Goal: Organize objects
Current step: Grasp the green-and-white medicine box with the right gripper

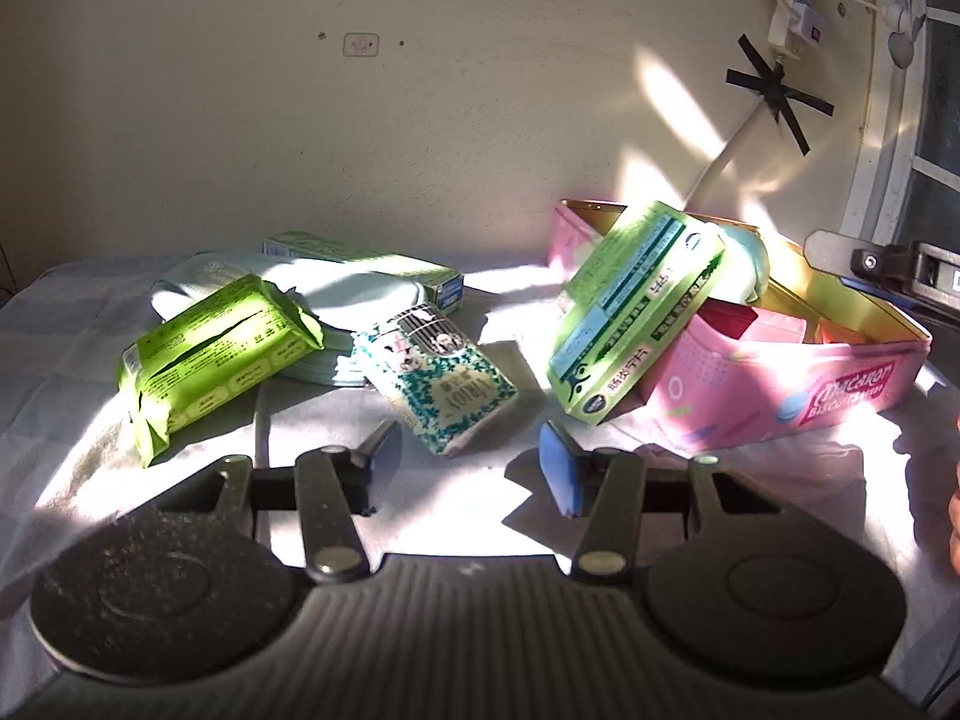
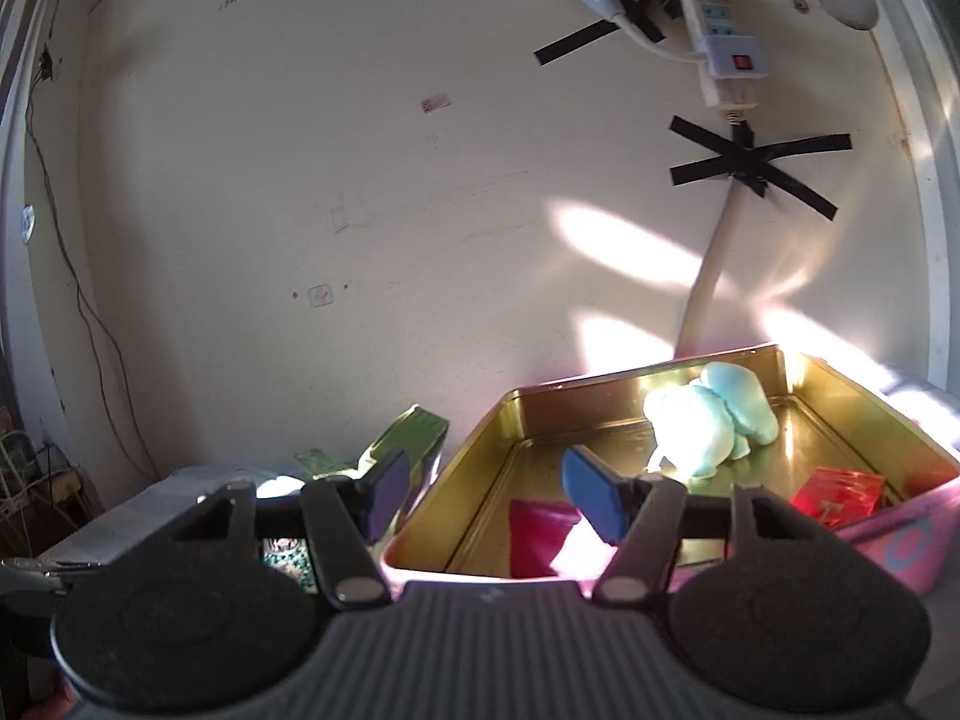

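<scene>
A pink biscuit tin (image 1: pixel 798 387) with a gold inside stands at the right on the cloth; it also shows in the right wrist view (image 2: pixel 480 438). A green box (image 1: pixel 636 312) leans tilted on its left rim. Inside lie a pale blue soft thing (image 2: pixel 708 426) and red packets (image 2: pixel 837 495). A green tissue pack (image 1: pixel 210 360) and a teal patterned pack (image 1: pixel 444 384) lie left of the tin. My left gripper (image 1: pixel 468 450) is open and empty, low over the cloth before the teal pack. My right gripper (image 2: pixel 486 492) is open and empty above the tin's near left rim.
A pale blue lid (image 1: pixel 360 312) and a long green box (image 1: pixel 384 267) lie behind the packs. The wall is close behind, with a taped power strip (image 2: pixel 720 30) and cable (image 2: pixel 708 276). The right gripper's tip (image 1: pixel 870 264) shows at the right edge of the left wrist view.
</scene>
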The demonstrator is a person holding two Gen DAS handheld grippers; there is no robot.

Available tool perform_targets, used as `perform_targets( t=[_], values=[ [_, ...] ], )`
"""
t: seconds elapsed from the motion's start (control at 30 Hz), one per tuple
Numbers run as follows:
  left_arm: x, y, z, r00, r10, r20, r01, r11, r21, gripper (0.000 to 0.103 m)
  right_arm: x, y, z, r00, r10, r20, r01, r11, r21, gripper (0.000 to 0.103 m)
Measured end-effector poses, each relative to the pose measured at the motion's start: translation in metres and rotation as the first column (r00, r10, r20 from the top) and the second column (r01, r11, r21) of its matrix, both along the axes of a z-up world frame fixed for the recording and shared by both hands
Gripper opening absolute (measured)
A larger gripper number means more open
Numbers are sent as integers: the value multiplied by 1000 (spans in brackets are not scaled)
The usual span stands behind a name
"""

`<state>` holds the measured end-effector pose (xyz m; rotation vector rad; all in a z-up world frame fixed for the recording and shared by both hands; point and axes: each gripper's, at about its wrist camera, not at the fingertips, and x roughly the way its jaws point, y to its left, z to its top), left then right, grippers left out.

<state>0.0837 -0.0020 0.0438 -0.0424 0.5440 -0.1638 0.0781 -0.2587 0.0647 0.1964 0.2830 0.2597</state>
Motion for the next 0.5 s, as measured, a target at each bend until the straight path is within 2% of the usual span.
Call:
perform_targets(
  t=[0.1, 0.17, 0.23, 0.3, 0.33, 0.4, 0.5],
  values=[
    [-7, 20, -2, 1000, 28, -7, -28, 999, -40, 53, 18, 26, 10, 999, 30, -39, -30, 999, -16, 61],
    [-12, 30, -1, 999, 44, 2, -43, 997, -57, 53, 34, 36, 15, 997, 20, -75, -20, 1000, -6, 74],
    [-18, 39, 0, 999, 53, 8, -52, 996, -74, 53, 54, 40, 13, 990, 20, -141, -14, 999, 41, 75],
    [-22, 47, -1, 998, 57, 11, -56, 994, -92, 53, 76, 41, 5, 972, 56, -227, -33, 994, 101, 60],
    [-24, 50, -1, 998, 59, 10, -57, 993, -100, 53, 81, 42, 2, 964, 69, -257, -40, 992, 116, 33],
    [-25, 54, 0, 998, 54, 6, -53, 991, -124, 53, 79, 39, 0, 955, 102, -278, -46, 979, 200, 28],
    [-25, 54, -1, 1000, 24, -11, -25, 985, -171, 53, 53, 32, 5, 954, 159, -255, -81, 953, 293, 27]
  ],
)
